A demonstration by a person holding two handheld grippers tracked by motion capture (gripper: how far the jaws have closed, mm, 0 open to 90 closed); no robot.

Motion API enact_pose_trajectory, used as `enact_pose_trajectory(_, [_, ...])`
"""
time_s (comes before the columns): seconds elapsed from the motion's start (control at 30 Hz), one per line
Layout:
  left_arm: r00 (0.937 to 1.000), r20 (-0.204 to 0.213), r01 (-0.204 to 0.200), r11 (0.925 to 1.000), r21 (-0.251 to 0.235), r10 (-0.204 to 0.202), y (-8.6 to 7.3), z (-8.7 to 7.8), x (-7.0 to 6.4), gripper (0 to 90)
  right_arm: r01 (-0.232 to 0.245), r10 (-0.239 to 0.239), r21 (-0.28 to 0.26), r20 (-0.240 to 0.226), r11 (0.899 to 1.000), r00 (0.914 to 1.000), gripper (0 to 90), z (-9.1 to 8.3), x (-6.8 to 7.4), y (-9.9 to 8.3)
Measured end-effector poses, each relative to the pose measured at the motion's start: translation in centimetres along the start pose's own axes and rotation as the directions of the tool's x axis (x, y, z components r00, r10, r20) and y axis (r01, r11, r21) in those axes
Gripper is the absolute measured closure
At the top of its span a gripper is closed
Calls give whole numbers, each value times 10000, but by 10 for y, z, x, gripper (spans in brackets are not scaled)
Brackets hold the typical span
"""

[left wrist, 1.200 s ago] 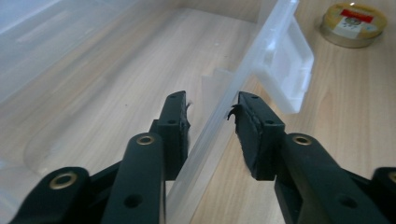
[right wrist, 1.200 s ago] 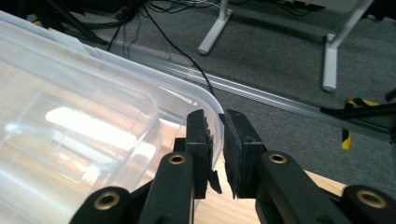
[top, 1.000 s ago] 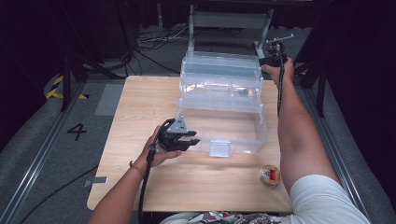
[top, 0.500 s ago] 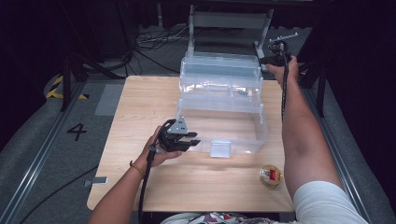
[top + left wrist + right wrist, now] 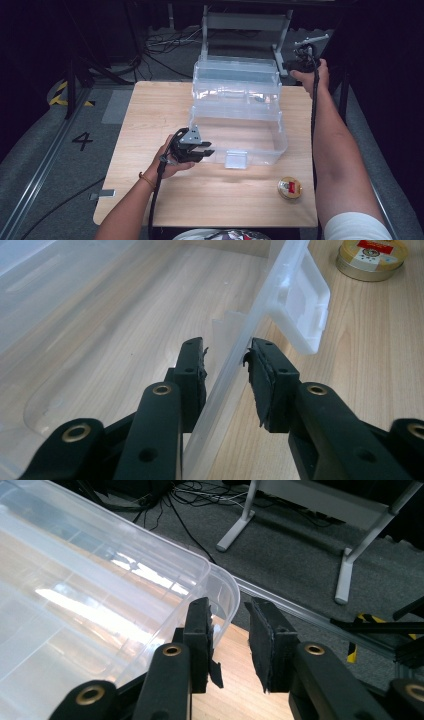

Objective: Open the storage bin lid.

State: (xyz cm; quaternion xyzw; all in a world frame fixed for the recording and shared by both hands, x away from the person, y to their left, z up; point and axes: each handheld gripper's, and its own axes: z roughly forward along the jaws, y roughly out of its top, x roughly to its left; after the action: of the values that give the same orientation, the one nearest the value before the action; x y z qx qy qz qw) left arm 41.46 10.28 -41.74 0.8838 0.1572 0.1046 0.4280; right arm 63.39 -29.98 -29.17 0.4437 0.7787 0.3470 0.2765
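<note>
A clear plastic box (image 5: 235, 112) with stepped tiers stands in the middle of the pale wooden surface (image 5: 150, 110). Its walls are thin, smooth and glossy, and the wood grain shows through them. The left gripper (image 5: 192, 149) is at the box's front wall, at about 7 o'clock from the box centre. In the left gripper view its 2 black jaws are spread, 1 on each side of the thin front wall (image 5: 235, 360), with a small gap on both sides. A flat rectangular latch (image 5: 300, 315) of frosted plastic hangs on that wall. The right gripper (image 5: 300, 62) is at the far right corner of the box, at about 1 o'clock. Its jaws are also spread, beside the rounded rim (image 5: 220, 587), and they pinch nothing. A round flat tin (image 5: 289, 187) with a golden edge lies on the surface at 5 o'clock.
</note>
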Motion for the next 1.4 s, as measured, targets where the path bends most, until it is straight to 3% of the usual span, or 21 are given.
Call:
enact_pose_trajectory(0.53, [9999, -111, -6, 10000, 53, 7, 0, 0, -1, 677, 901, -909, -253, -318, 9956, 9954, 688, -43, 13, -13])
enact_pose_trajectory(0.93, [9998, -211, 57, 9999, 98, -55, 1, 0, -2, 670, 1814, -1829, -312, -574, 9829, 9815, 631, -79, 32, -26])
enact_pose_trajectory(1.4, [9997, -233, 72, 9999, 130, -69, 1, 0, -3, 667, 2254, -2249, -25, -804, 9743, 9711, 565, -105, 43, -52])
